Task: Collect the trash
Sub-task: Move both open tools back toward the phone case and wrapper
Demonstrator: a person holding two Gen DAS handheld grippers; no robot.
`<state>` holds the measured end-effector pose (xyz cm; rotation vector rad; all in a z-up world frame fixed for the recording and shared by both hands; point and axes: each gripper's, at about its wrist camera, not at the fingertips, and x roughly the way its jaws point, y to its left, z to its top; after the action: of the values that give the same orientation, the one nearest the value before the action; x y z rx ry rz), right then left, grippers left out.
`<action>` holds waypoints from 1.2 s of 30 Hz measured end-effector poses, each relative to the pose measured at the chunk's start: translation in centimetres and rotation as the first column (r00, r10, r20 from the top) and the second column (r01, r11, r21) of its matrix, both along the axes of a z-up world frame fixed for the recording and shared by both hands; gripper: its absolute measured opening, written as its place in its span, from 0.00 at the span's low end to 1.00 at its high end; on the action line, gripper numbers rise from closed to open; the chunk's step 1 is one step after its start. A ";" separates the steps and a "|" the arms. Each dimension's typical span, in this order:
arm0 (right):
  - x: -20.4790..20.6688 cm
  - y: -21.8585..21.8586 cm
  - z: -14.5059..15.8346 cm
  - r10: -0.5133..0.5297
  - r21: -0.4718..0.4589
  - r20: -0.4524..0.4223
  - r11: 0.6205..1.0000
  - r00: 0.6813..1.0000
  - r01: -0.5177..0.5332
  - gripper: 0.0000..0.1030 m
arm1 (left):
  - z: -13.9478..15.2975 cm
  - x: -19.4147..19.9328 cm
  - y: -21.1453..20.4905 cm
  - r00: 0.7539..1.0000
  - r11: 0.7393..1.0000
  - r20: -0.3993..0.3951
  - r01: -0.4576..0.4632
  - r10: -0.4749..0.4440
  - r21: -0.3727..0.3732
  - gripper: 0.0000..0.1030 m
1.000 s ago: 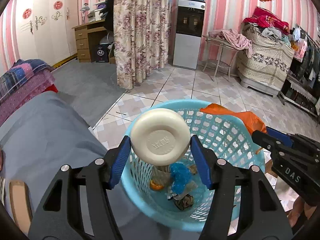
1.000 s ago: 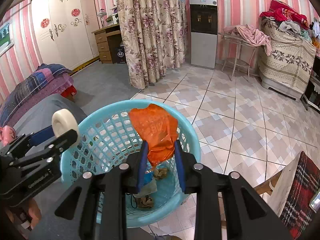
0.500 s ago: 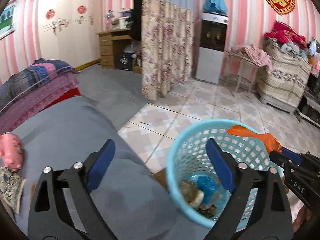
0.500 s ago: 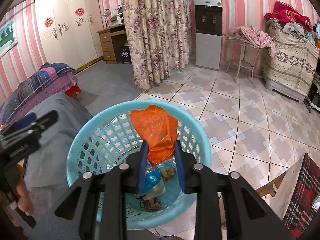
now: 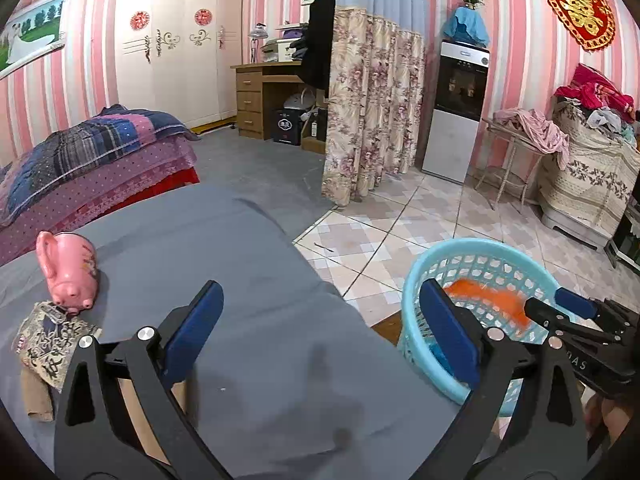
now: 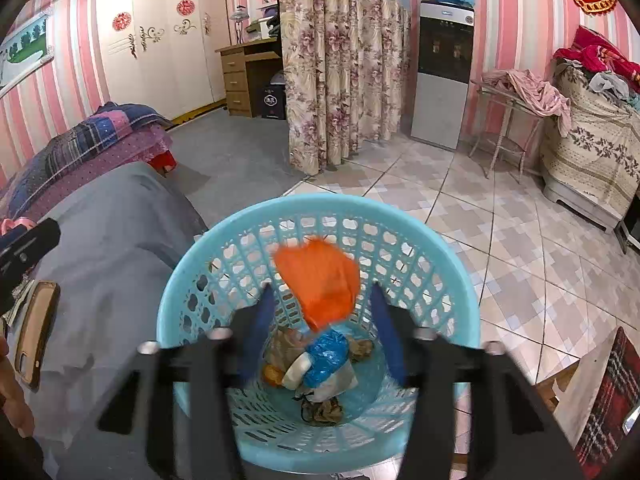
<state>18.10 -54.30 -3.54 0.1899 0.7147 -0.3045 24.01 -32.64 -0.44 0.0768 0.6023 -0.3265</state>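
Right gripper (image 6: 320,312), lower centre of frame, jaws just opening, let orange wrapper (image 6: 318,282) drop between them toward blue basket (image 6: 400,216). Left gripper (image 5: 320,332) wide open, empty. Best hold over basket until wrapper lands.

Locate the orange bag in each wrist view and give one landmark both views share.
Left wrist: the orange bag is at lower right, inside the blue basket, between the left claw's right finger and the right claw.
Right wrist: the bag is at centre, blurred, over the basket, in the right claw's open gap.
Shared landmark: the water dispenser by the floral curtain.
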 end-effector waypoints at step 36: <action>0.6 8.2 2.4 0.154 -0.010 0.137 0.988 0.979 -0.154 0.89 | -0.3 -3.3 14.6 0.978 0.978 -0.016 -0.208 0.208 0.004 0.95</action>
<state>18.67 -46.07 -1.15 0.1533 0.5894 -0.1417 20.73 -18.06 -0.76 0.0129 0.6208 -0.1239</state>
